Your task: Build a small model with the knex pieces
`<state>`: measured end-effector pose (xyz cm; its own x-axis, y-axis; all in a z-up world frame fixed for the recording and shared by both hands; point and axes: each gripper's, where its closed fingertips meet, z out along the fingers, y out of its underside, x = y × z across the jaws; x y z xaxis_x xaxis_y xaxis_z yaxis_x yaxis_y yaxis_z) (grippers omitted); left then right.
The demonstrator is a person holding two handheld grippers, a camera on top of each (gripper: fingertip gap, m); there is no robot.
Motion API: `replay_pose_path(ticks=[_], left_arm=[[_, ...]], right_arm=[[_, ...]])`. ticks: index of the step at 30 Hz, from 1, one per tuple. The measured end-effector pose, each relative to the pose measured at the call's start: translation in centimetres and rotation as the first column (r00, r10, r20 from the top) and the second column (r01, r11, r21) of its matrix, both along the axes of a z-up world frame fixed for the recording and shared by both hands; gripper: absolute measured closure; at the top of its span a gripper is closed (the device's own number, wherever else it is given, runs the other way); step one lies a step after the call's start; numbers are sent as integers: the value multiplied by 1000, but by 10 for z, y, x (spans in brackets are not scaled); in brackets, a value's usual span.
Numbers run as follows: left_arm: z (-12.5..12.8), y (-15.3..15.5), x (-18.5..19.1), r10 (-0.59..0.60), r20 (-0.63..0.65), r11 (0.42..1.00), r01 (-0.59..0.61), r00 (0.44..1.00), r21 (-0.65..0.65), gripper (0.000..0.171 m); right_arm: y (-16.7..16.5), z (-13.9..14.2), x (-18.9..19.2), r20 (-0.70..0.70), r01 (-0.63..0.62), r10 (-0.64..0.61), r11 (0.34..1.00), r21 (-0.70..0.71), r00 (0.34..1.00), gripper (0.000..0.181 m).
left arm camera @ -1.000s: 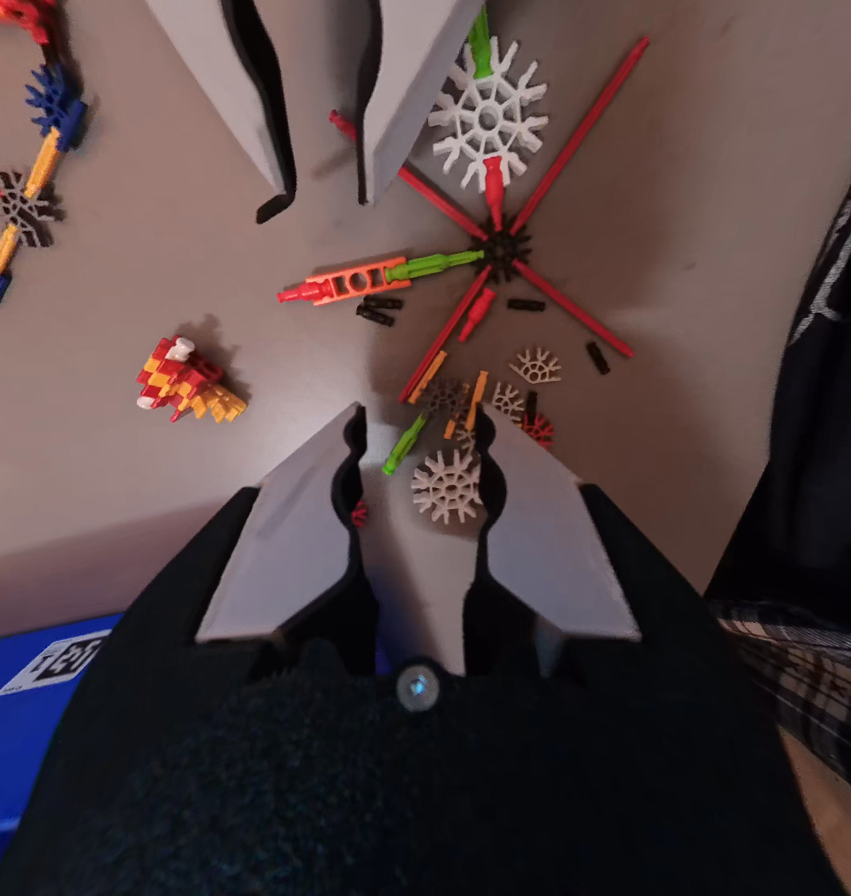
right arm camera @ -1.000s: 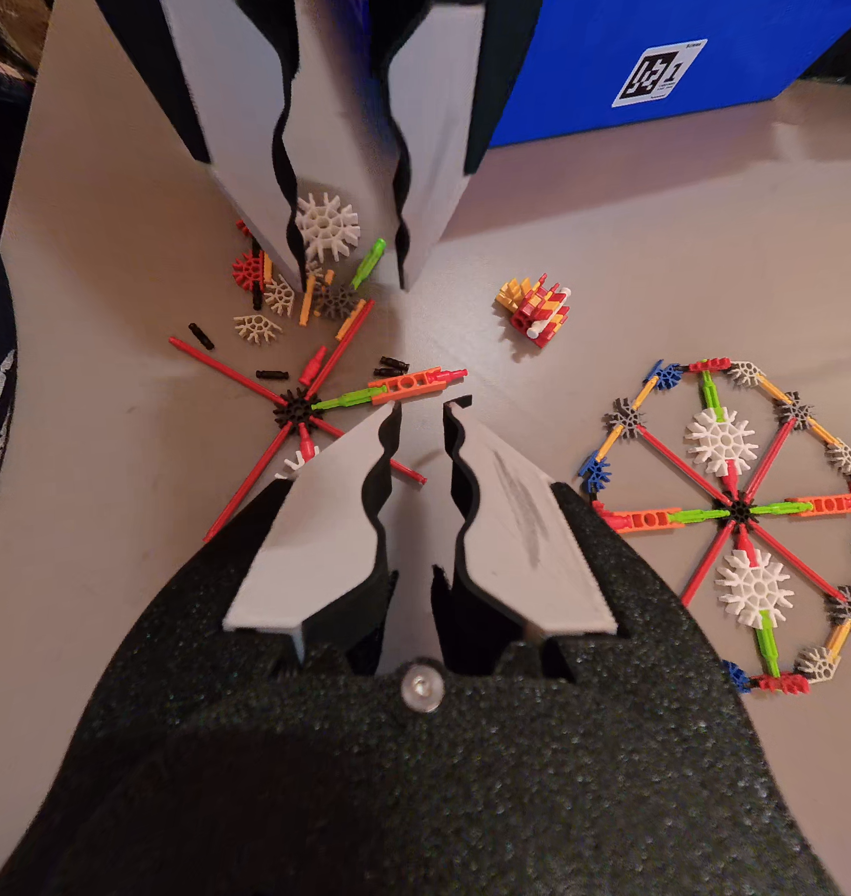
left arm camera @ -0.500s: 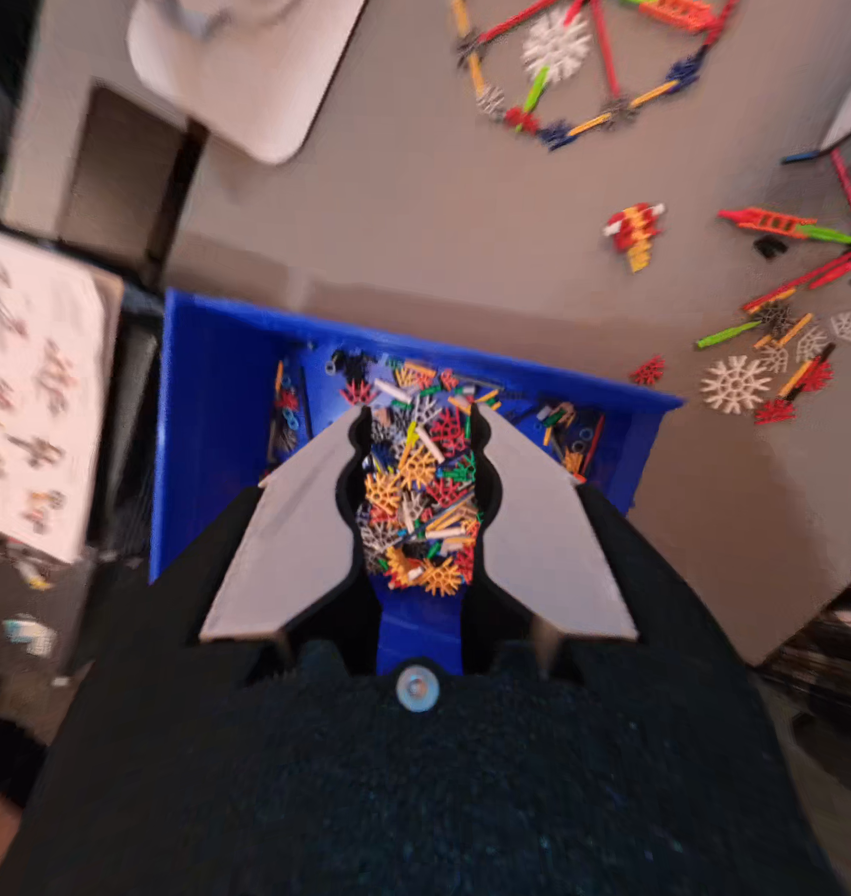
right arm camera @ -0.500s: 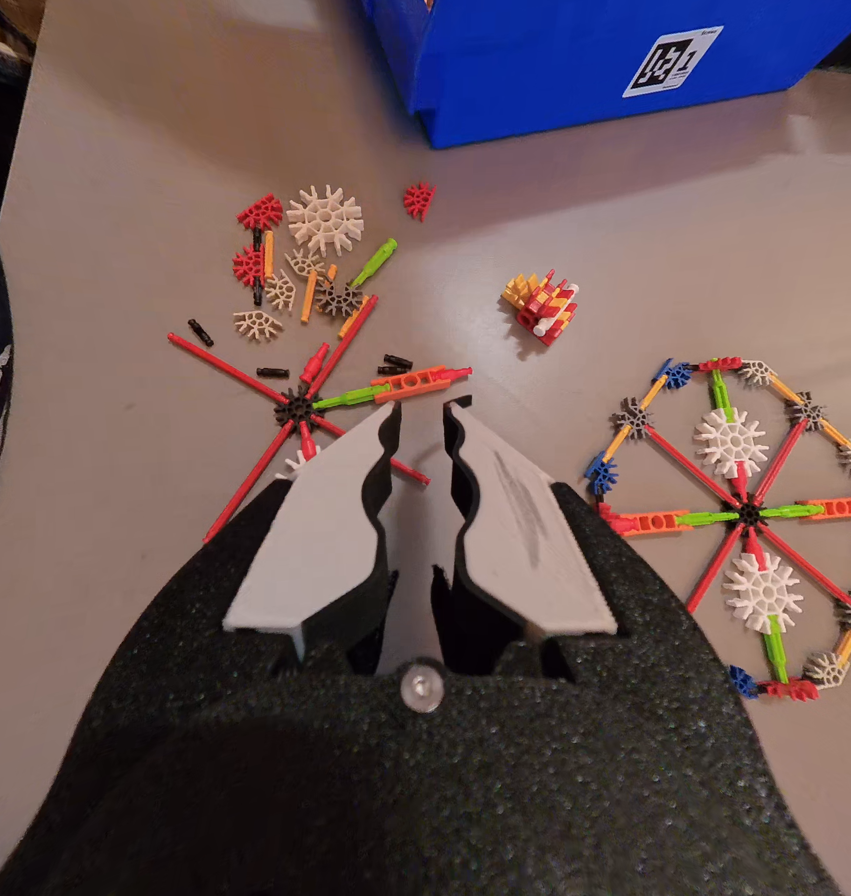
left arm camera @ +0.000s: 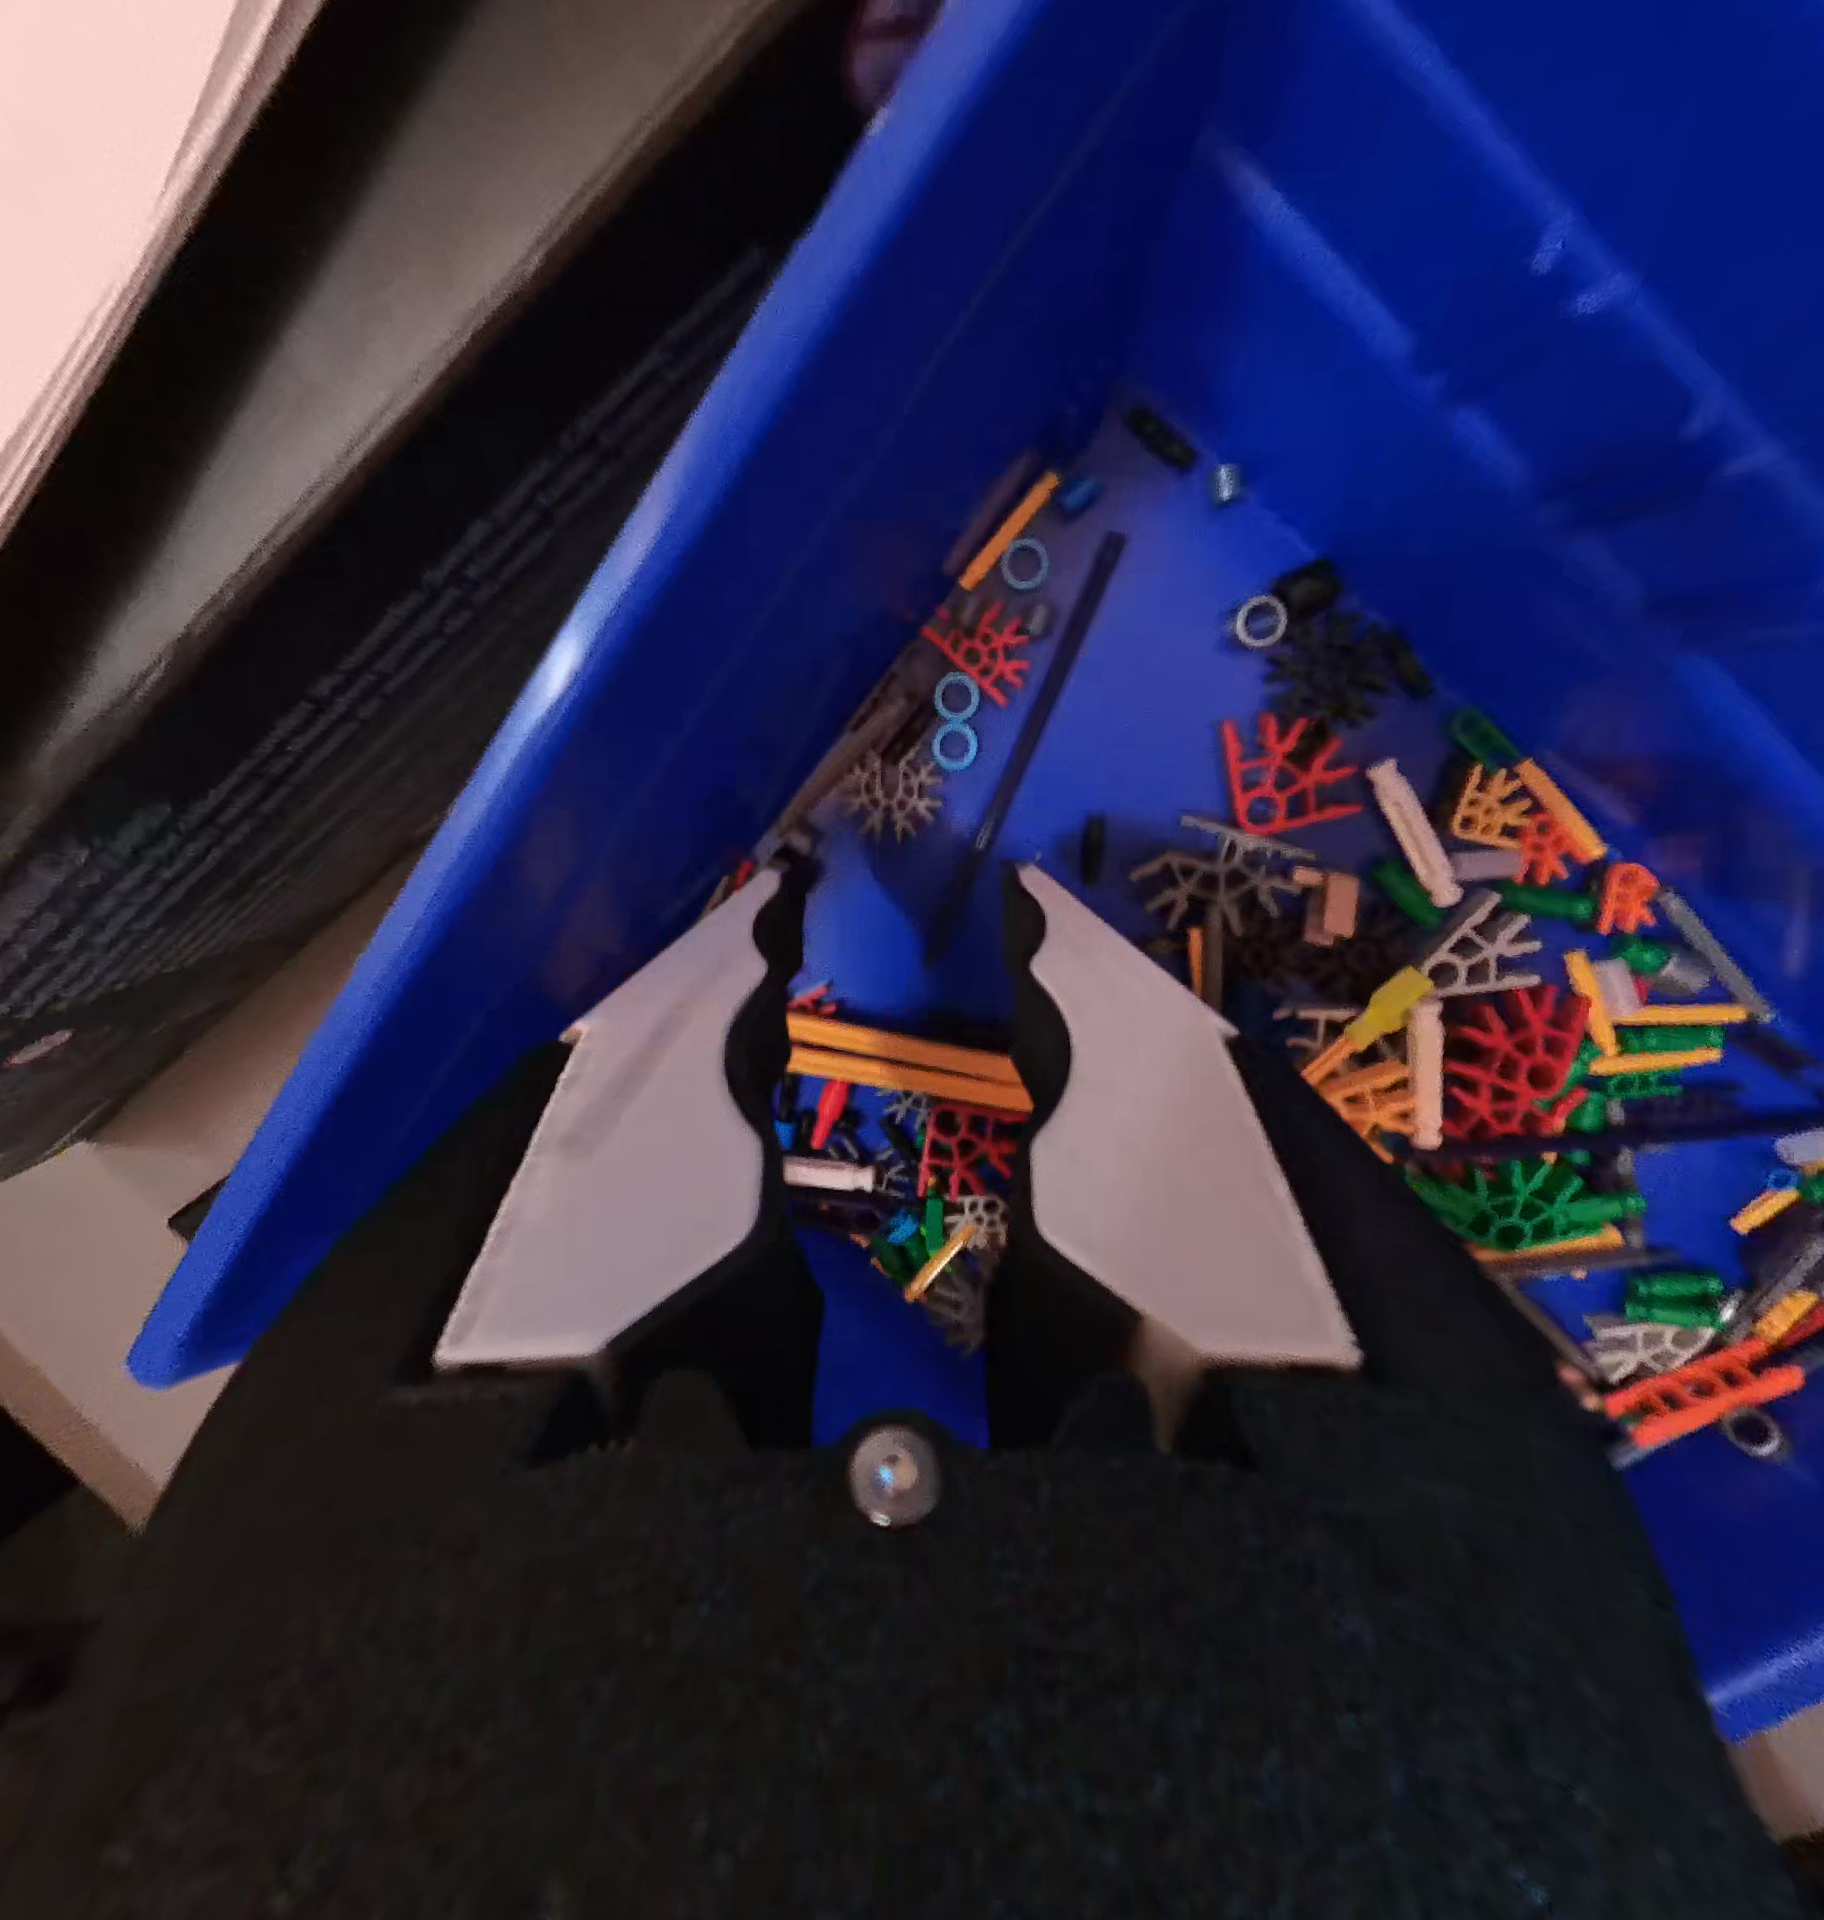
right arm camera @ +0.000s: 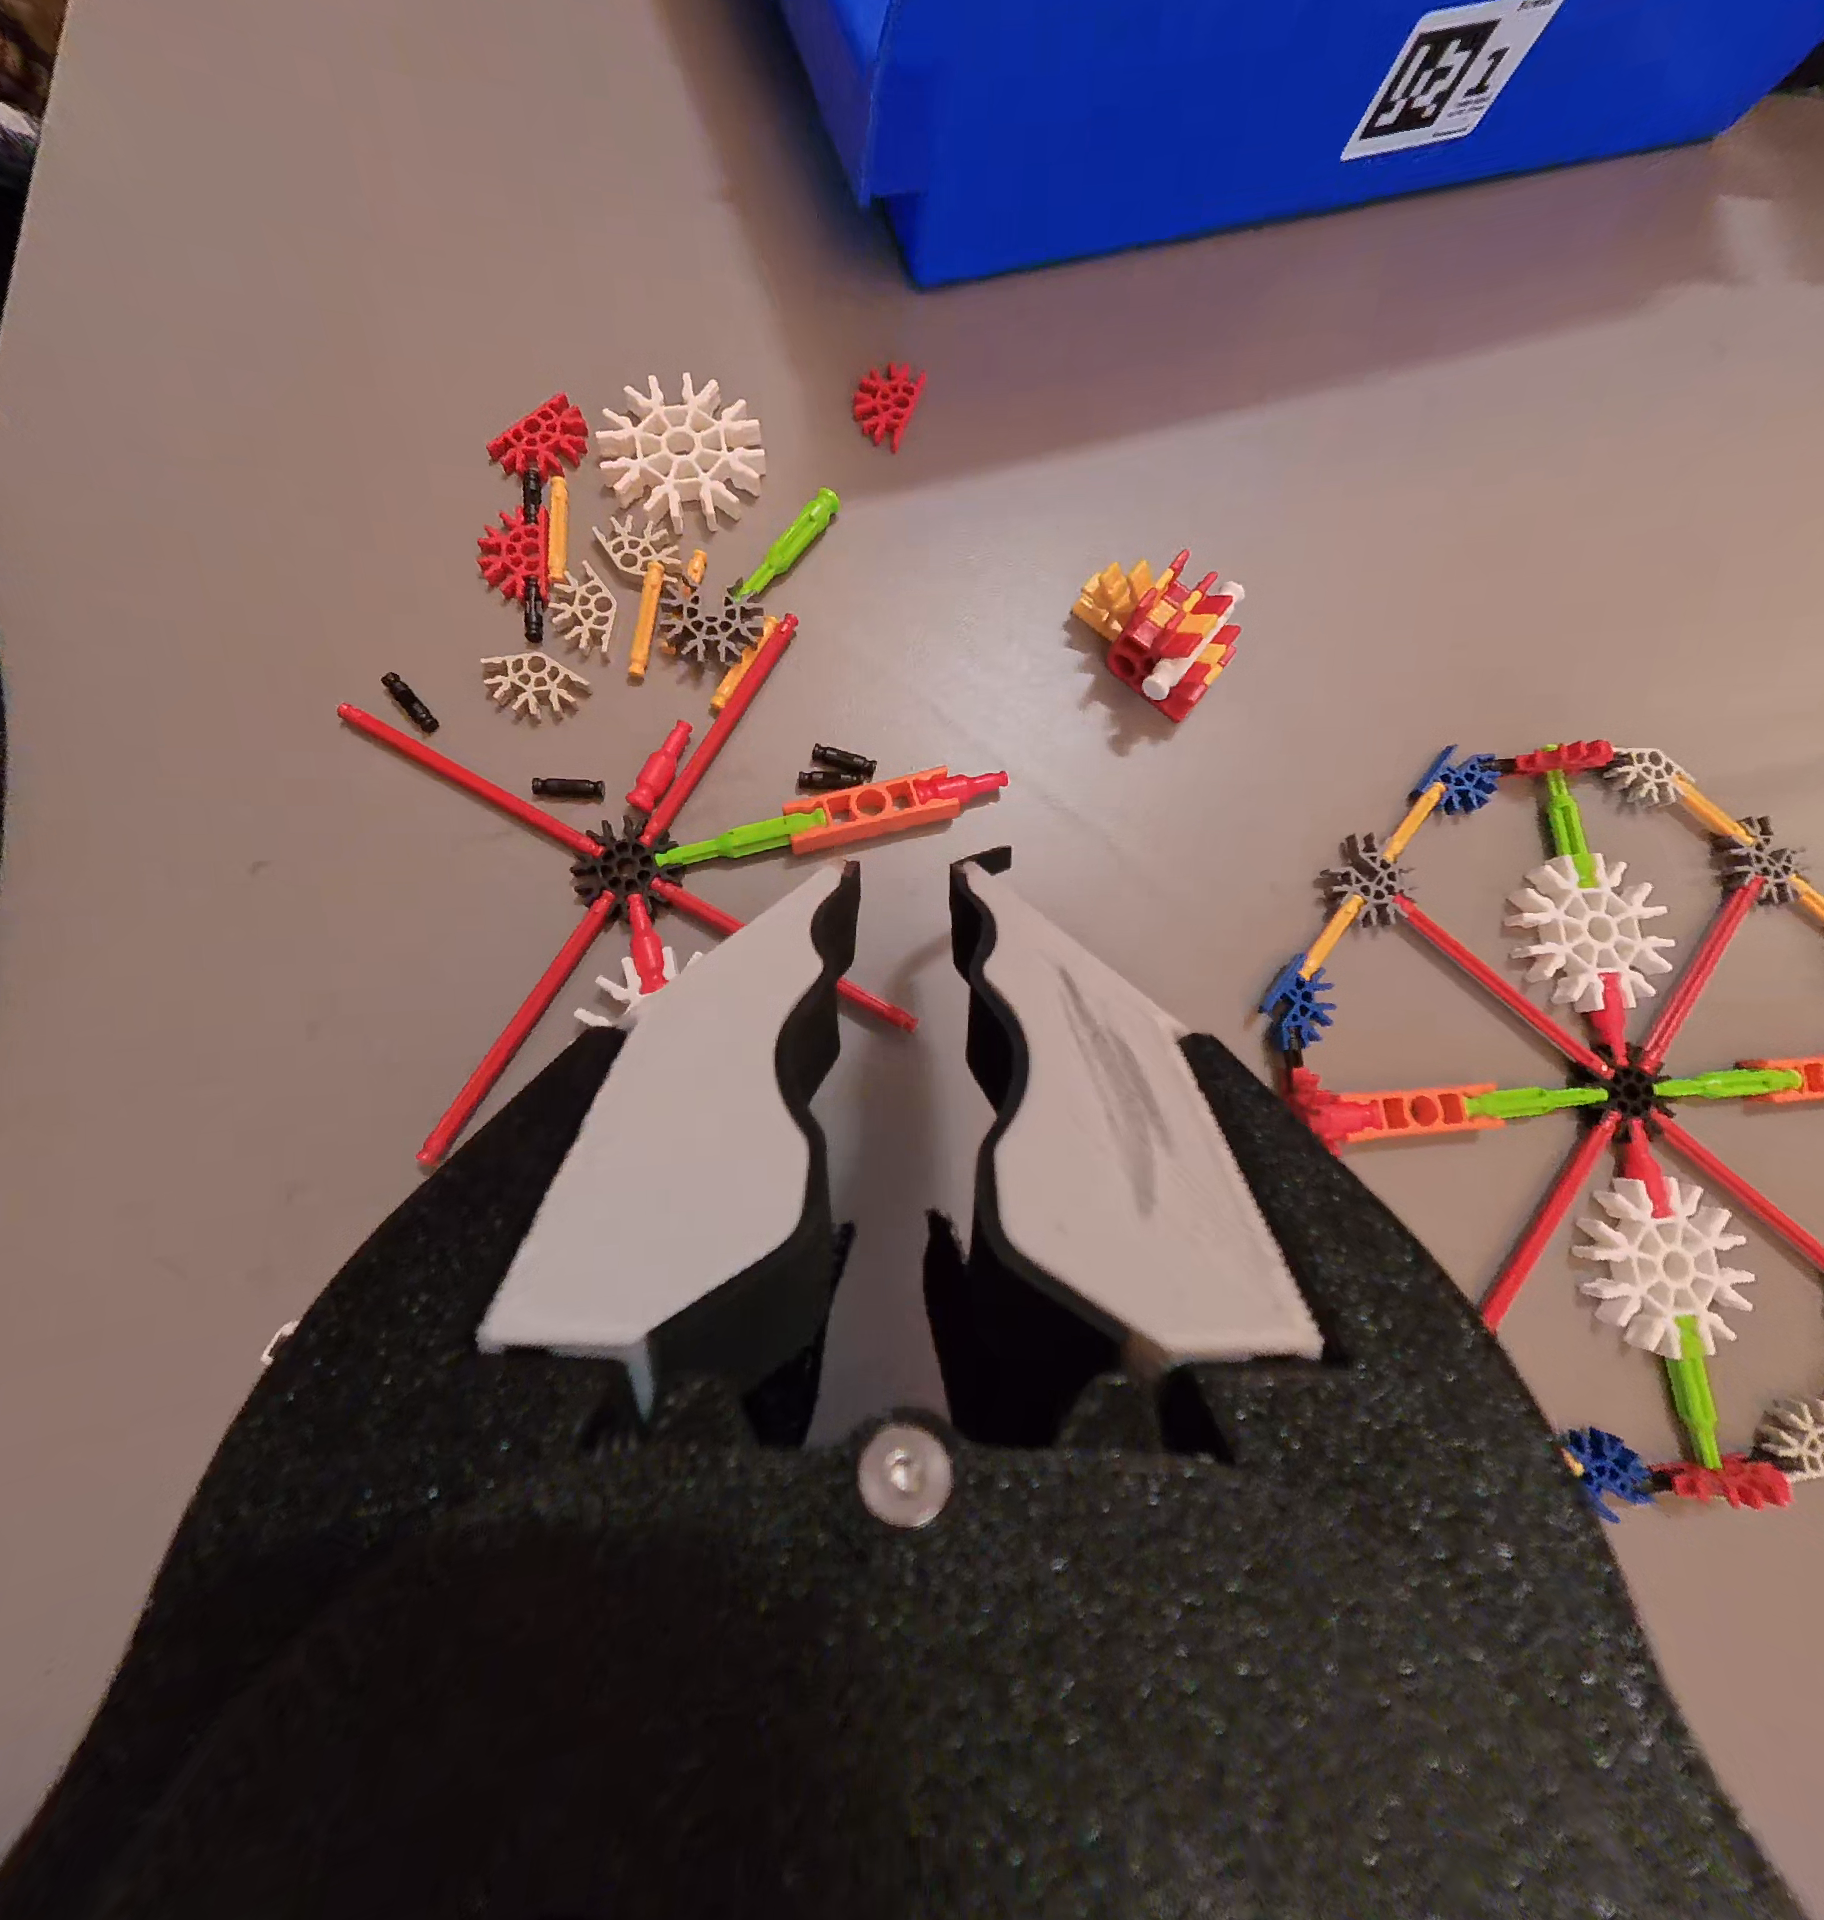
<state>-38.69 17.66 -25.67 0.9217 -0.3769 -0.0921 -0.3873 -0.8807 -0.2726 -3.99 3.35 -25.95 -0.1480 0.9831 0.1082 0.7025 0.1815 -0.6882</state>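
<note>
My left gripper point(left arm camera: 900, 881) is open and empty, lowered into a blue bin point(left arm camera: 1303, 343) over a heap of loose coloured rods and connectors point(left arm camera: 1490, 1049). Orange rods point(left arm camera: 903, 1055) lie between its fingers, below them. My right gripper point(right arm camera: 903, 868) is slightly open and empty, just above the table. It hovers beside a partly built spoke assembly with a black hub point(right arm camera: 625, 868), red rods and a green and orange arm point(right arm camera: 835, 816). One red rod point(right arm camera: 877, 1010) passes under its fingers.
A finished rod wheel point(right arm camera: 1625, 1091) lies at the right. A small red and yellow block of parts point(right arm camera: 1162, 634) sits beyond the gripper. Loose connectors and a white snowflake piece point(right arm camera: 679, 449) lie at the far left. The blue bin's outer wall point(right arm camera: 1147, 114) stands at the back. Left tips to right tips: about 40 cm.
My left gripper swung from the loose parts on the table over to the blue bin and dropped into it. The right gripper stayed put, and the left one left its view.
</note>
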Motion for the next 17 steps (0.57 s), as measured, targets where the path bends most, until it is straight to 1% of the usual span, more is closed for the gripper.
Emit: replay_pose_path(ticks=[2, 5, 7, 11, 17], left_arm=[[-2, 6, 7, 22, 26, 1000, -22, 999, 7, 137], [-15, 10, -1, 39, -55, 999, -39, 998, -7, 138], [-22, 11, -1, 56, -46, 998, -57, 997, -13, 140], [-24, 15, -3, 85, -39, 996, -85, 996, 6, 144], [-24, 14, -5, 94, -44, 996, -94, 995, 6, 142]], right_arm=[[0, 0, 0, -1, 0, 0, 1000, 0, 1000, 164], [-2, 3, 0, -6, -5, 5, 1000, 5, 1000, 164], [-2, 5, -1, -12, -7, 7, 1000, 10, 1000, 164], [-4, 10, -1, -24, -9, 9, 1000, 19, 1000, 165], [-5, 12, -1, -30, -13, 13, 1000, 27, 999, 165]])
